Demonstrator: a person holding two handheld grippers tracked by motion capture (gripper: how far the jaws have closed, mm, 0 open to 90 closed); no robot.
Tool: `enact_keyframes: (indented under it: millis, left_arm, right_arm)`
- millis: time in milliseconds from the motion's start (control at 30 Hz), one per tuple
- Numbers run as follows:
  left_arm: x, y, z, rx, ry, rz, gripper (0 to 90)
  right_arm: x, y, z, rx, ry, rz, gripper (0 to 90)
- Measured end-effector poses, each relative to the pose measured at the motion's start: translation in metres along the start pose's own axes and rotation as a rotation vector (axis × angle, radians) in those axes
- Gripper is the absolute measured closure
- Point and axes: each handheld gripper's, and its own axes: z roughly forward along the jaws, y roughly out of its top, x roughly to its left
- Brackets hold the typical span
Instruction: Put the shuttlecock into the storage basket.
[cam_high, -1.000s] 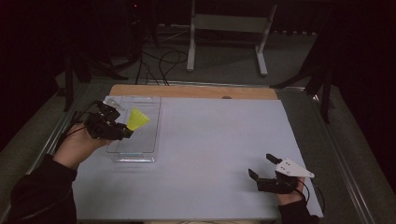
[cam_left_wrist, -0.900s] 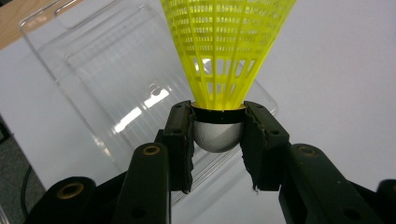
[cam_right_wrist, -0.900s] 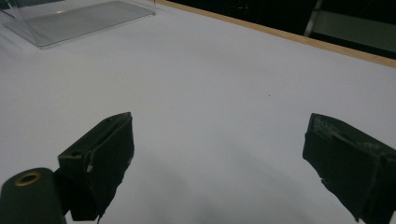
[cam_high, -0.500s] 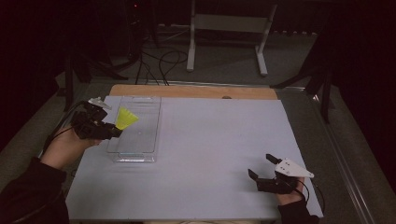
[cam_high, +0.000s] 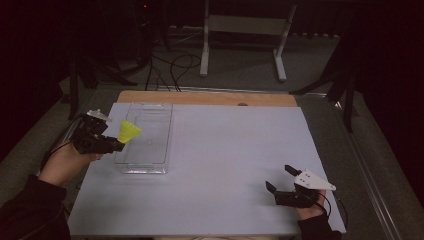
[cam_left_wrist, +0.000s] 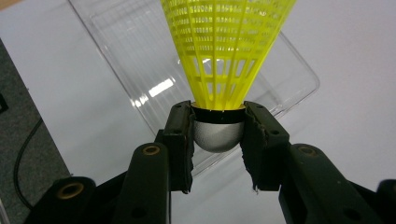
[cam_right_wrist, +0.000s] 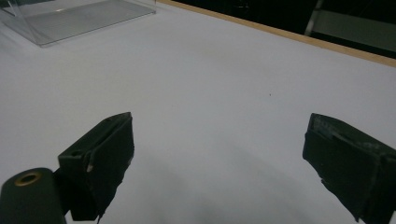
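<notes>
My left gripper (cam_high: 116, 144) is shut on a yellow shuttlecock (cam_high: 128, 131), gripping its grey cork base (cam_left_wrist: 218, 136) between the pads, with the mesh skirt (cam_left_wrist: 226, 44) flaring away from the jaws. It hangs at the left rim of a clear plastic tray (cam_high: 145, 139) on the white table cover. In the left gripper view the tray (cam_left_wrist: 140, 70) lies beneath the shuttlecock. My right gripper (cam_high: 280, 181) rests low near the front right of the table, jaws wide open (cam_right_wrist: 219, 163) with nothing between them.
The white cover (cam_high: 230, 160) leaves a wooden strip (cam_high: 210, 98) bare at the table's far edge. A metal stand (cam_high: 245, 40) and cables (cam_high: 175, 65) sit on the floor beyond. The tray's corner (cam_right_wrist: 70, 18) shows at the top left of the right gripper view.
My left gripper has carried the shuttlecock leftward and slightly down, from over the tray's middle to its left rim. The right gripper has stayed put.
</notes>
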Motion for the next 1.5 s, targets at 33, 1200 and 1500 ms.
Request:
enact_keyframes:
  millis: [33,1200,1500]
  left_arm:
    - [0.001,-0.002,0.002,-0.004,-0.005,-0.01,65.6]
    - [0.015,-0.015,0.048,0.048,-0.043,-0.054,65.4]
    - [0.017,-0.017,0.054,0.074,-0.045,-0.054,65.3]
  right_arm:
    - [0.0,0.0,0.0,0.0,0.0,0.0,9.0]
    - [0.0,-0.001,-0.001,0.005,-0.004,-0.001,9.1]
    - [0.0,-0.001,-0.001,0.005,-0.005,-0.001,9.1]
